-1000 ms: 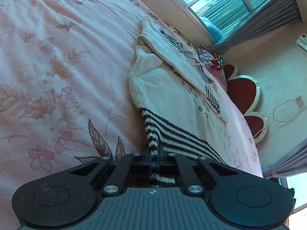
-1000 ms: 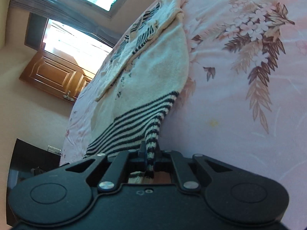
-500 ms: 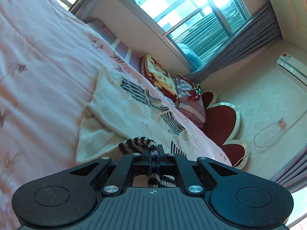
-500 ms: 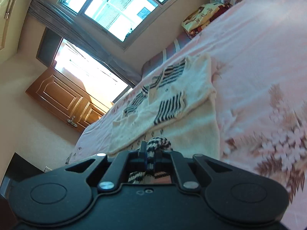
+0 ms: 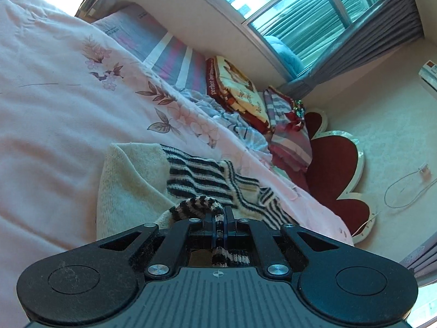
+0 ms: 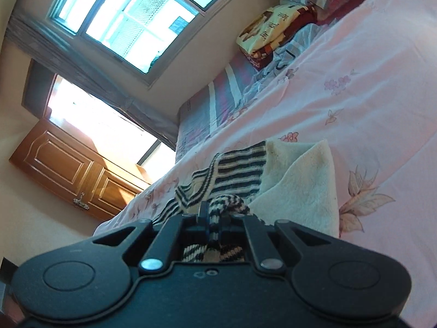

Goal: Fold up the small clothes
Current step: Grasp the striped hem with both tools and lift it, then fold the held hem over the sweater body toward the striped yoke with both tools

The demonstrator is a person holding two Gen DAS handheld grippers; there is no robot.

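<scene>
A small cream knitted sweater (image 5: 131,180) with black-and-white striped bands lies on the pink floral bedspread (image 5: 54,114). My left gripper (image 5: 219,218) is shut on the striped hem (image 5: 196,205), which curls up over the garment's top part. In the right wrist view the same sweater (image 6: 303,188) is doubled over, and my right gripper (image 6: 214,220) is shut on the other end of the striped hem (image 6: 226,202). The striped collar (image 6: 199,188) shows just beyond the fingers. The lower part of the sweater is hidden under both grippers.
Folded blankets (image 5: 237,90) and striped pillows (image 5: 286,125) are stacked at the bed's far end under a window (image 5: 314,13). A red flower-shaped headboard (image 5: 338,169) stands at the right. A wooden cabinet (image 6: 68,169) stands beyond the bed's left edge.
Both grippers carried the striped hem forward over the sweater toward its collar, doubling the garment over. The view rose from the bedspread to the window and pillows.
</scene>
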